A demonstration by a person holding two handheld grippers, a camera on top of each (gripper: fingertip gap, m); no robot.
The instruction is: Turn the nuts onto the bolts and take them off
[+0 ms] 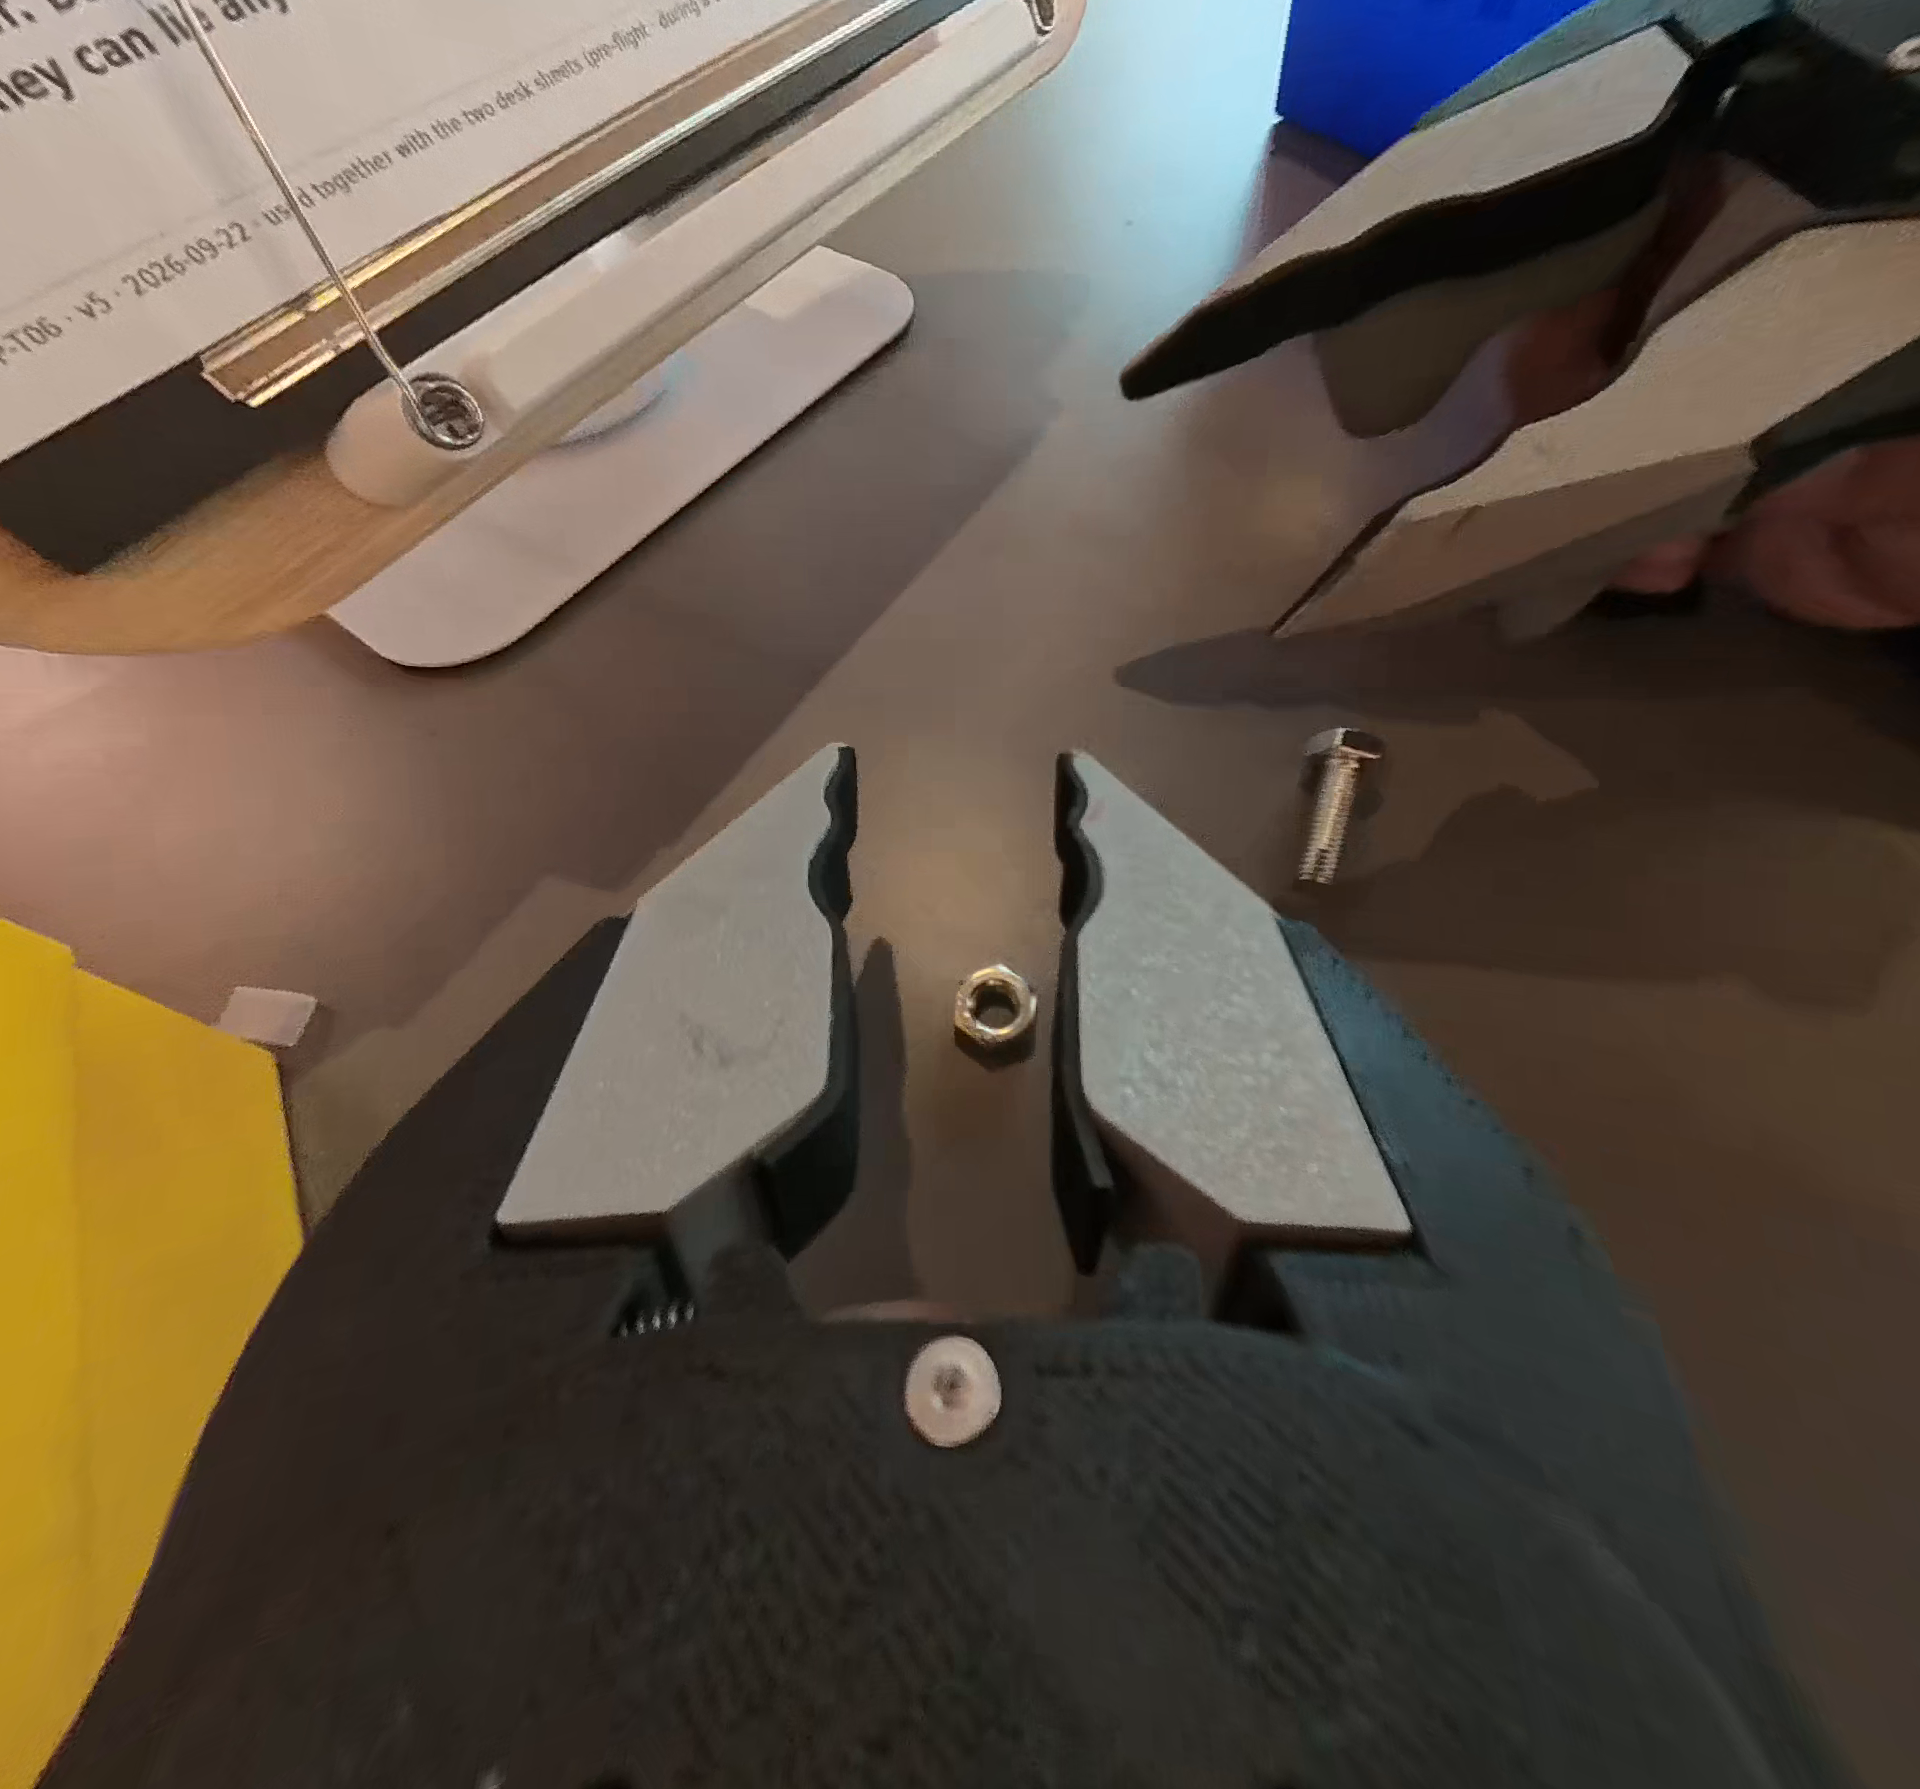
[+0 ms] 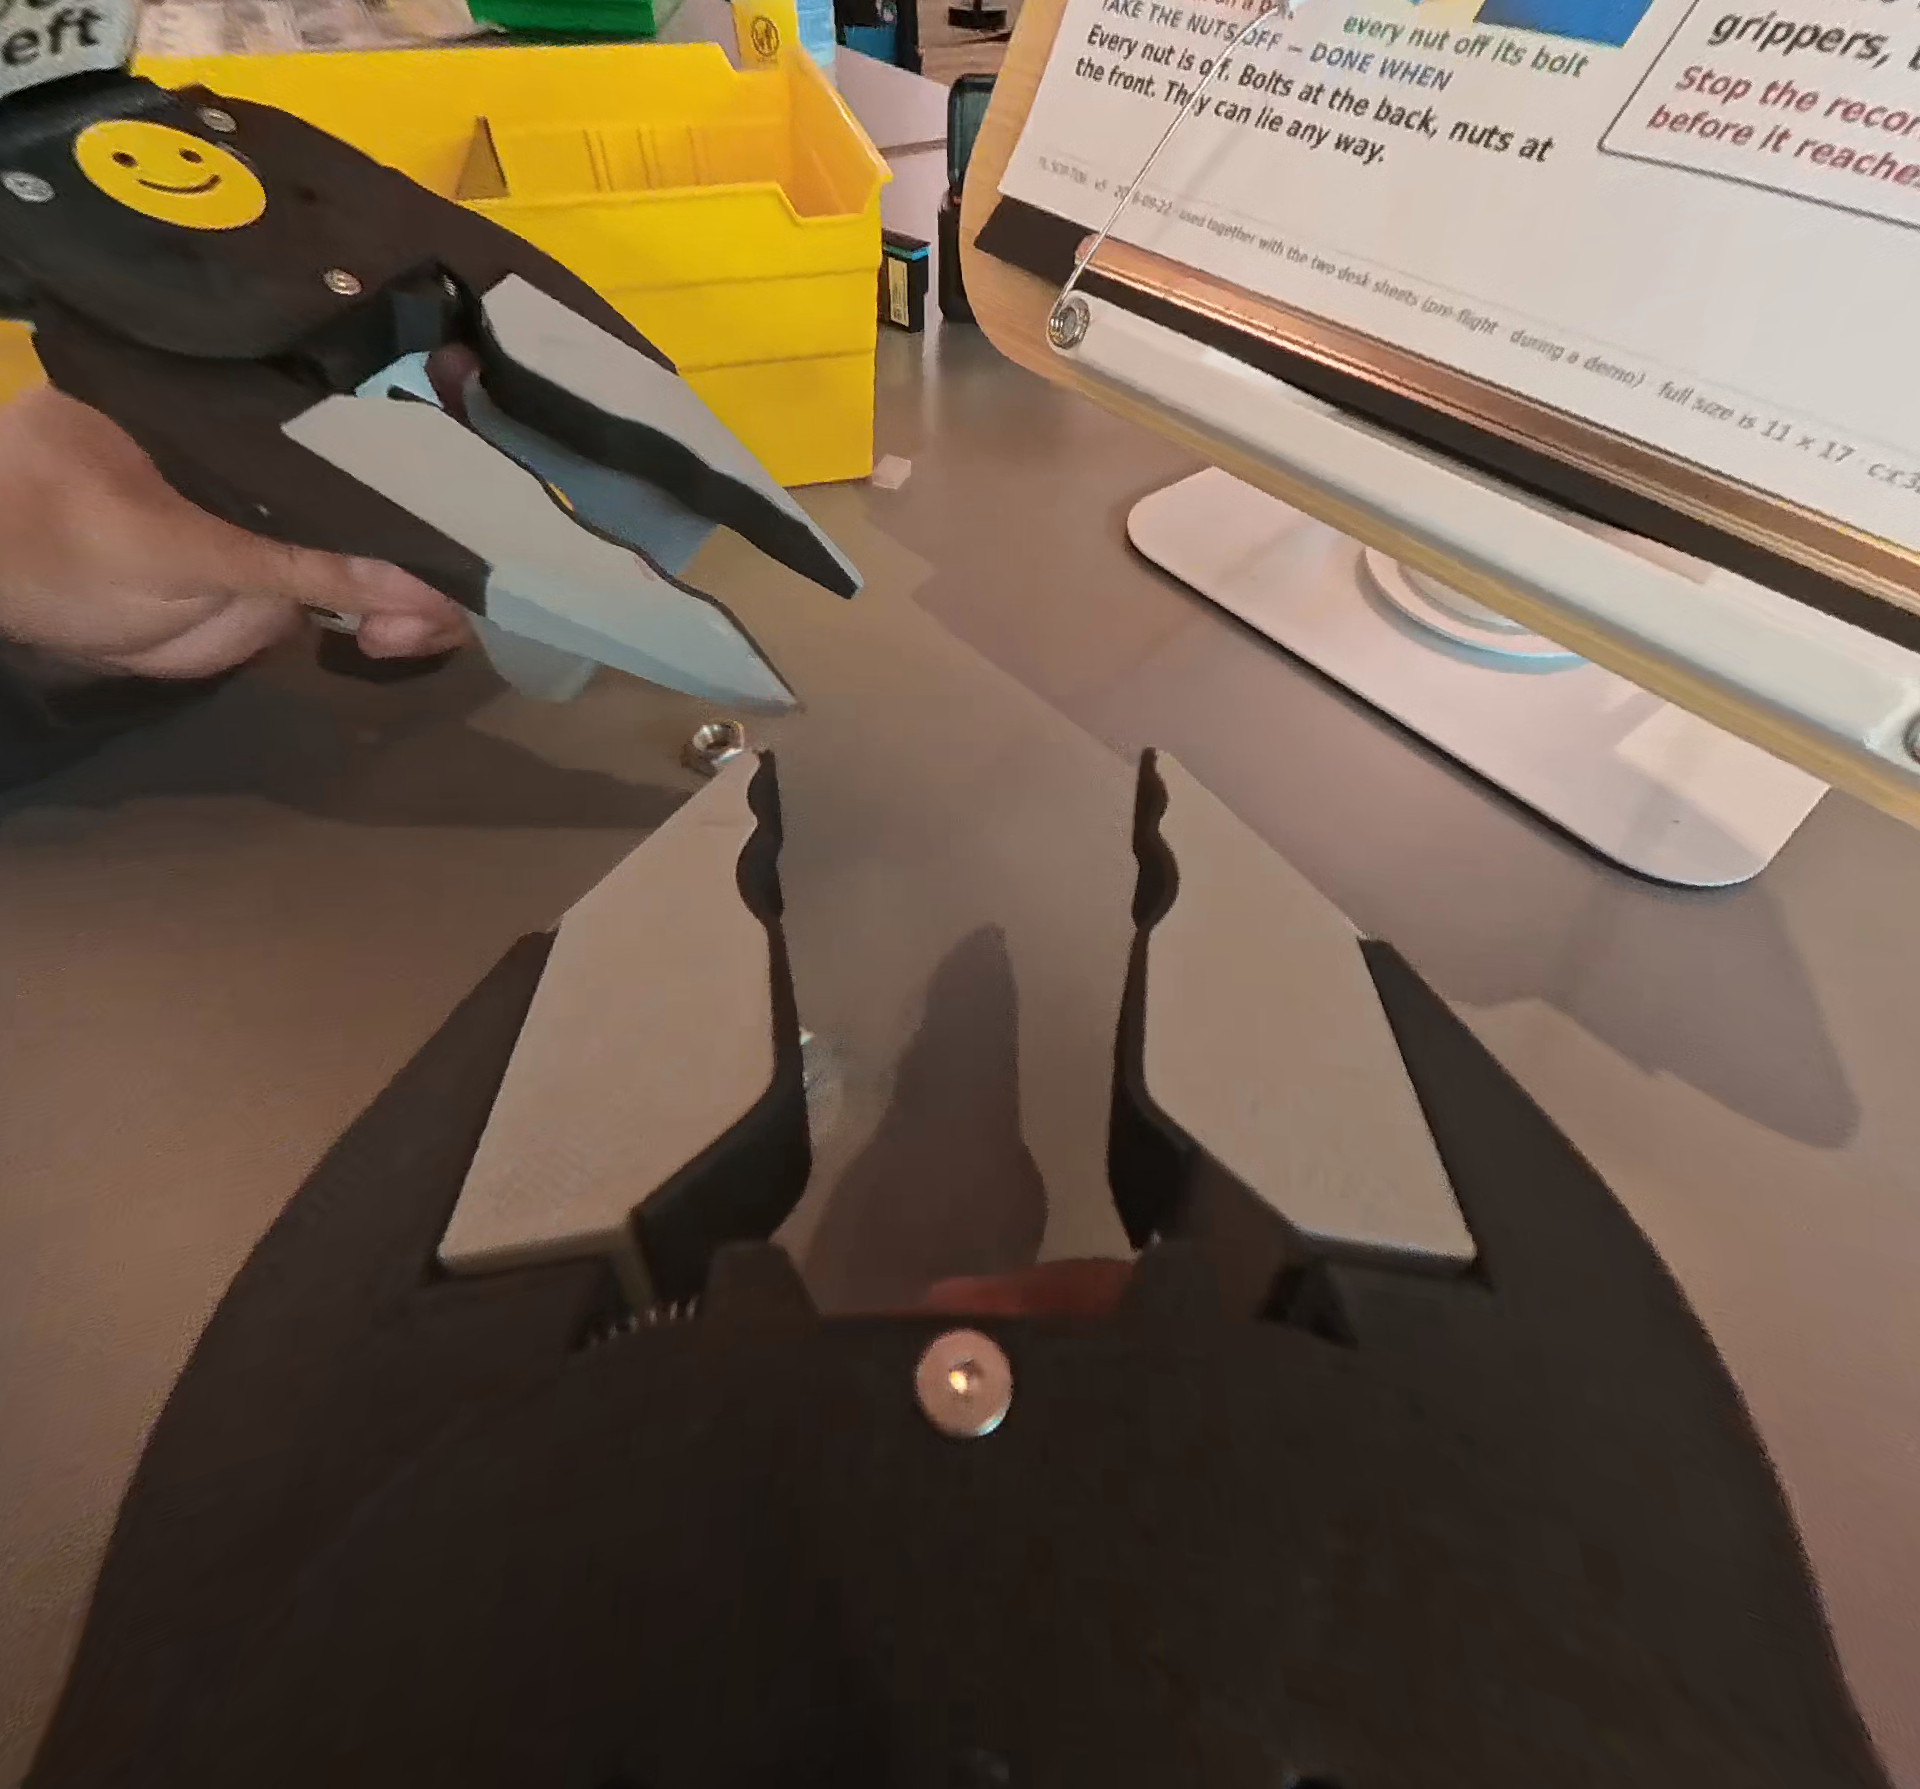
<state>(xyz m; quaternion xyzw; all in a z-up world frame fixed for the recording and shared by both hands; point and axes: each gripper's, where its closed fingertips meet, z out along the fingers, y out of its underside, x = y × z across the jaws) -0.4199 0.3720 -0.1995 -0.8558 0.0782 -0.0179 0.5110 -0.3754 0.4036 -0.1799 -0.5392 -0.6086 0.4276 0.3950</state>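
A small steel hex nut [image 1: 992,1007] lies flat on the dark table, between the fingers of my left gripper [image 1: 956,773], which is open and empty just above it. A short steel bolt [image 1: 1335,804] lies on the table to the right of that gripper. My right gripper [image 1: 1210,503] hovers open beyond the bolt. In the right wrist view my right gripper [image 2: 956,768] is open and empty over the table. The left gripper [image 2: 816,643] points down at the nut [image 2: 715,742]. A silvery bit of the bolt [image 2: 823,1074] peeks out beside my right gripper's left finger.
A wooden sheet stand [image 1: 582,212] on a white base [image 1: 644,534] stands at the back, also in the right wrist view [image 2: 1455,409]. A yellow bin [image 2: 686,285] sits at the left and a blue box [image 1: 1455,4] at the back right. A small white tab [image 1: 268,1015] lies near the bin. The short steel bolt [image 1: 1335,804] lies around 6 centimetres away from my right fingertips.
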